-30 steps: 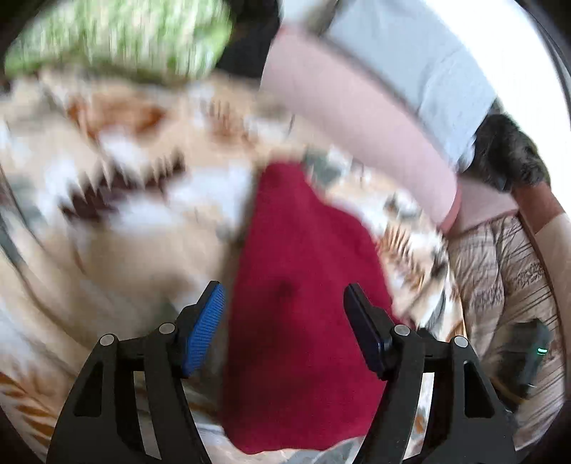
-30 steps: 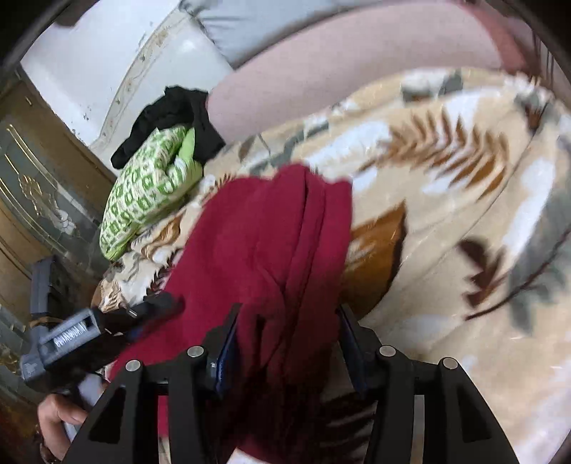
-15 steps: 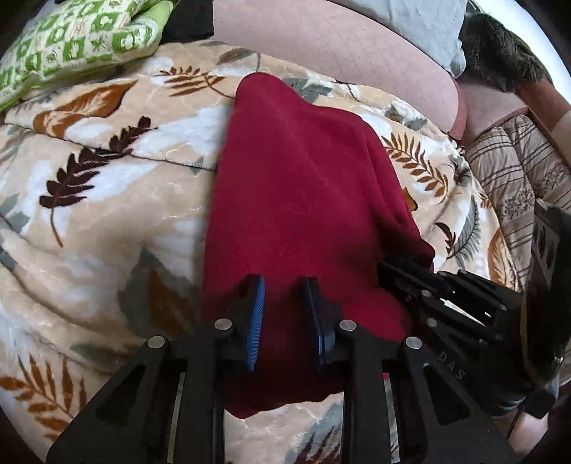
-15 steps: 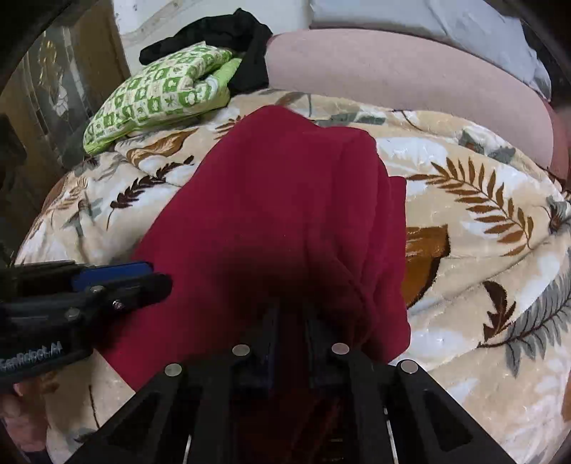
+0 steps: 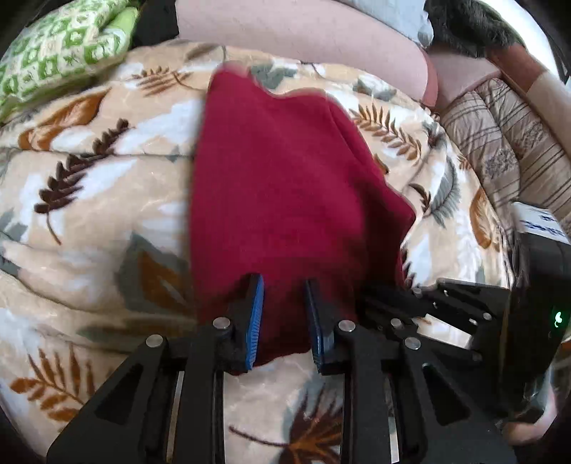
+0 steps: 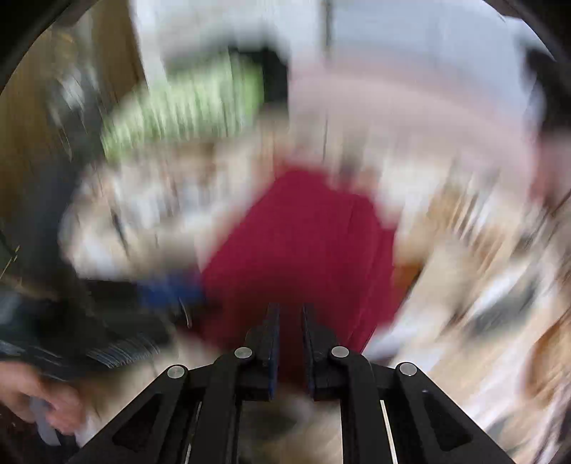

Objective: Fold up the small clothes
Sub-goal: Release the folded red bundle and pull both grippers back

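Note:
A dark red garment (image 5: pixel 285 185) lies lengthwise on a leaf-patterned blanket (image 5: pixel 89 200). My left gripper (image 5: pixel 283 289) is shut on the garment's near hem, red cloth bunched between its blue pads. Just to its right, my right gripper (image 5: pixel 385 296) bites the same hem at the near right corner. The right wrist view is heavily blurred: the right gripper (image 6: pixel 289 312) is shut on the red garment (image 6: pixel 303 242), and the left gripper (image 6: pixel 171 289) shows as a dark blur at the left.
A green-and-white patterned cloth (image 5: pixel 60 50) and a black garment lie at the blanket's far left. A pink bolster (image 5: pixel 303 32) runs along the far edge, with a striped quilt (image 5: pixel 499 142) at the right. A person's hand (image 6: pixel 32 396) shows at lower left.
Both grippers went from open around the red garment to shut on its near hem. The left gripper moved closer over the hem, and the right wrist view has gone blurred with motion.

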